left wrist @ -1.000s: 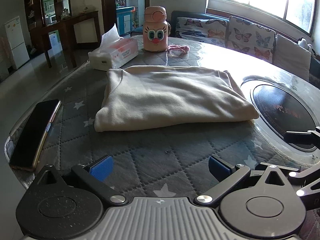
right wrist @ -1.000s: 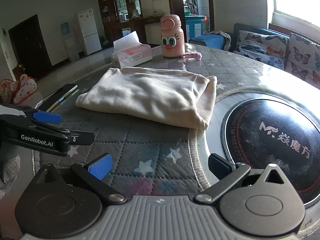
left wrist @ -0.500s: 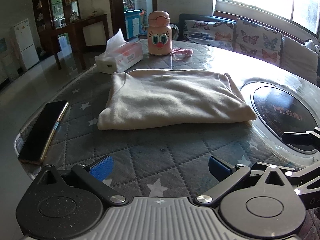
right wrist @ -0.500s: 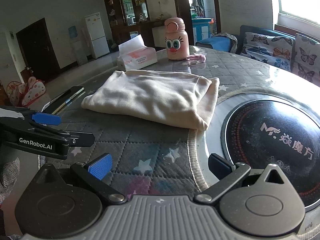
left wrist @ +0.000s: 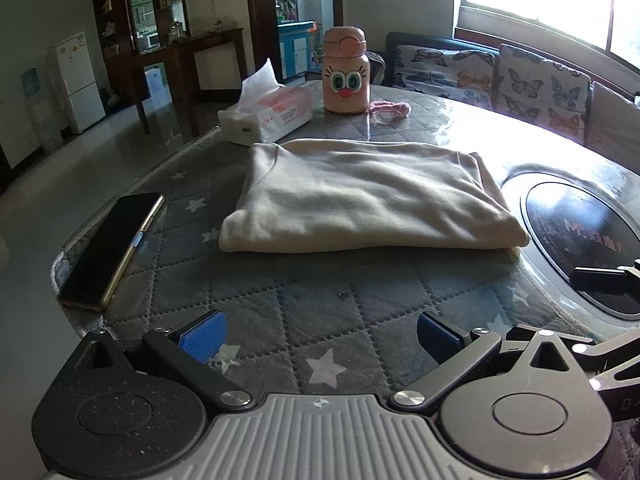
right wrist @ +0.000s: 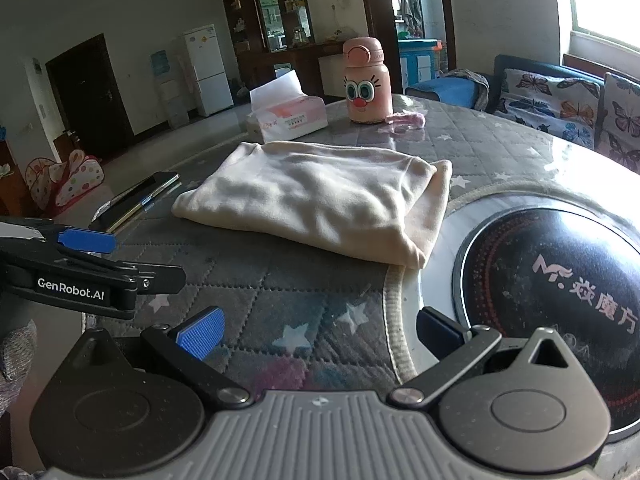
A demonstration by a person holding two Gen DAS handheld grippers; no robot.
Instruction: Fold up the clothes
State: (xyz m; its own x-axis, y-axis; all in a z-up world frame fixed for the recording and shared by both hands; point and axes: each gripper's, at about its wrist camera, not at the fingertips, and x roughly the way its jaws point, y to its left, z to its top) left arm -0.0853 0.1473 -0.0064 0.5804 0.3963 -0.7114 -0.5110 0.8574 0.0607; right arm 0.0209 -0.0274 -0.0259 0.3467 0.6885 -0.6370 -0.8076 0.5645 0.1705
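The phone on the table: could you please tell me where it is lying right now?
The phone lies flat at the table's left edge in the left wrist view, left of the folded cream garment and nearer than the tissue box.

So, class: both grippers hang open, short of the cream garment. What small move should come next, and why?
Probably none on the cloth: pull both grippers back. The cream garment already lies as a compact folded rectangle on the quilted table cover, and the left gripper and right gripper are open, empty and clear of it.
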